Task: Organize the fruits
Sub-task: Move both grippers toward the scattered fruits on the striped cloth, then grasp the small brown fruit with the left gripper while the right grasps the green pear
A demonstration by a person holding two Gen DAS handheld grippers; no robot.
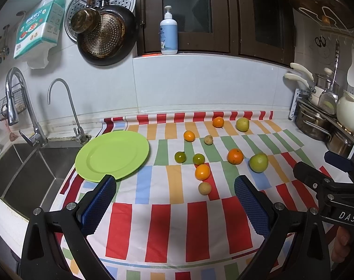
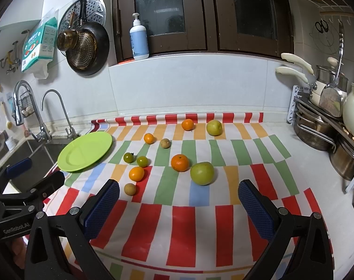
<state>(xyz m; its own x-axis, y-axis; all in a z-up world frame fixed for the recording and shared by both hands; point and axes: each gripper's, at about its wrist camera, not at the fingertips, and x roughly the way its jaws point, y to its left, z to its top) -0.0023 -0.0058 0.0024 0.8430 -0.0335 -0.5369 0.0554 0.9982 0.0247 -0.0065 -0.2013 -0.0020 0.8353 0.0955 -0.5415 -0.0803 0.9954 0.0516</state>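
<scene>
Blue-padded fingers of the left gripper (image 1: 174, 198) fill the bottom of the left wrist view, spread wide with nothing between them; the right gripper (image 2: 178, 198) stands the same way in its own view, jaws apart and empty. Both hover over the striped cloth (image 1: 153, 228), short of any fruit.

Outward from the left gripper, the nearest pieces sit just above and between its fingers: a small brown fruit (image 1: 204, 188) and, touching or almost touching it from above, an orange (image 1: 202, 171). Farther up at centre lie two small green fruits (image 1: 180, 157), with more oranges and a large green fruit (image 1: 258, 162) toward the right. The green plate (image 1: 111, 155) lies at left of centre, its near rim just above the left finger's tip, and it is bare.

From the right gripper, the same brown fruit (image 2: 130, 189) sits beside its left finger, while the large green fruit (image 2: 202, 173) lies up the middle of its open span, with an orange (image 2: 180, 162) at its upper left.

My judgement: nothing is sorted yet. The plate is on the left arm's side, so the left gripper is better placed for carrying the brown fruit or nearest orange across, while the right is lined up on the large green fruit. These round fruits may roll if nudged.
</scene>
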